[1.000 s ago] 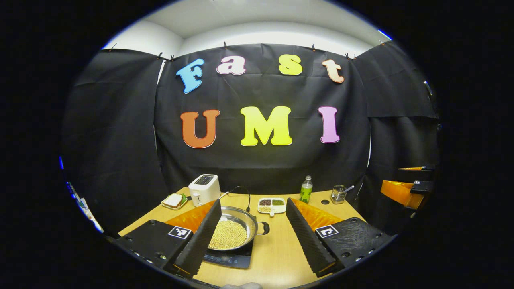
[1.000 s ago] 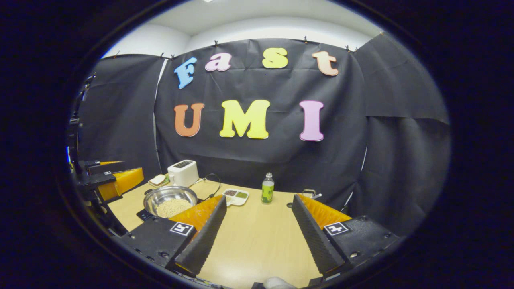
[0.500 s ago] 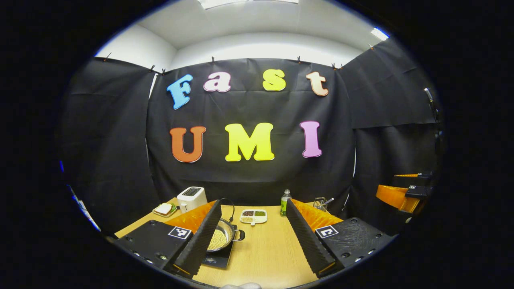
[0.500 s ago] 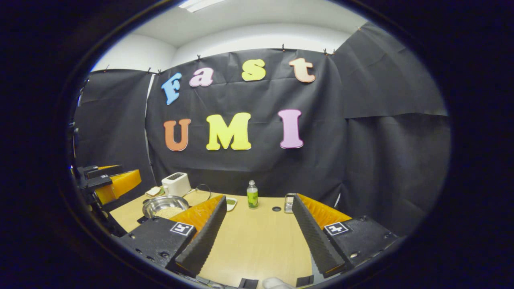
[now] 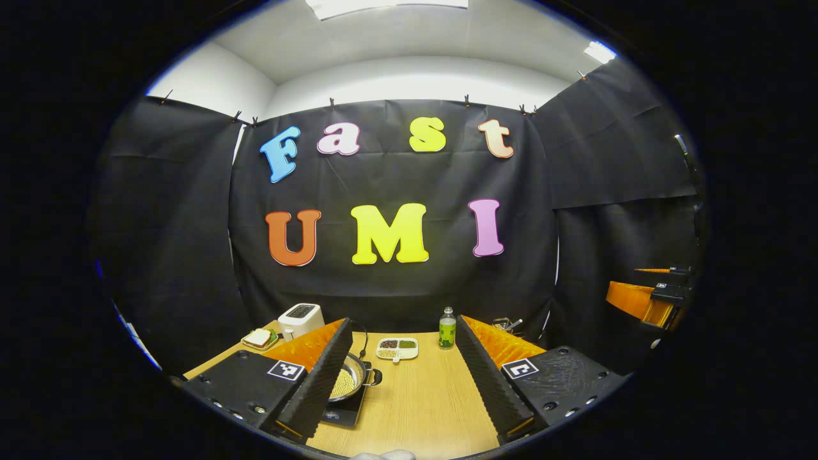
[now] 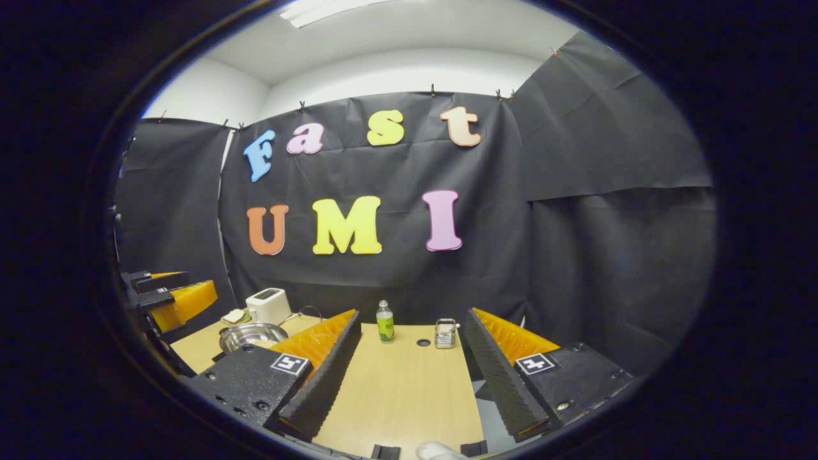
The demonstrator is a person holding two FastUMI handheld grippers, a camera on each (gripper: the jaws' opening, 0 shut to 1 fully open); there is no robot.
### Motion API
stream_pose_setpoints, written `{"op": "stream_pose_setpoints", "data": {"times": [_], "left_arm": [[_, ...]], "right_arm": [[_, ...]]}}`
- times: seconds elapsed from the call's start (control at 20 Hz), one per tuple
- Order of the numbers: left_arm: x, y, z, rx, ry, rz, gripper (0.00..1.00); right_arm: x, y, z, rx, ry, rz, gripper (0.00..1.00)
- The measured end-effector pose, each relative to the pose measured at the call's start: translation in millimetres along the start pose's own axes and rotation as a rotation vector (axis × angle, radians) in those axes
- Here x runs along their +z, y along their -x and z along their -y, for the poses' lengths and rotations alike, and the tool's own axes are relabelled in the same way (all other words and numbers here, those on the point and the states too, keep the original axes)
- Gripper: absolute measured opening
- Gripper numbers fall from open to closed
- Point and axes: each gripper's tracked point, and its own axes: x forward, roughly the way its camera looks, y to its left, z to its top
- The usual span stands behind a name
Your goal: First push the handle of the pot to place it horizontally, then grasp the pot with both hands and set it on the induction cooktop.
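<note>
Left gripper: near me at 6 o'clock in the left gripper view, I see its two fingers spread wide apart over the light wooden table, nothing between them.
Right gripper: at 6 o'clock in the right gripper view, its fingers likewise stand well apart with only bare tabletop between; in the left gripper view I catch it off at 3 o'clock, well away from the table.
Pot: the shiny round steel pot holding pale yellow grains sits at 7 o'clock in the left gripper view, partly behind my left finger, resting on the flat black induction cooktop; one small loop handle points toward 3 o'clock, roughly level I think, though it is tiny here. From the right gripper view the pot lies at 8 o'clock.
Middle distance: a white divided dish of dark, green and pale grains lies just past the pot, and a small clear bottle of green liquid stands beside it toward 1 o'clock.
Far edge: a white boxy toaster at 10 o'clock, with a sandwich on a small plate to its left; a small metal wire holder stands near the bottle in the right gripper view.
</note>
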Motion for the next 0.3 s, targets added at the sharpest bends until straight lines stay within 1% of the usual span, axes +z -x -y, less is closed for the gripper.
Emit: {"op": "stream_pose_setpoints", "data": {"times": [0.3], "left_arm": [[16, 5, 8, -0.019, 0.004, 0.039, 0.96]], "right_arm": [[13, 11, 7, -0.015, 0.011, 0.022, 1.0]]}}
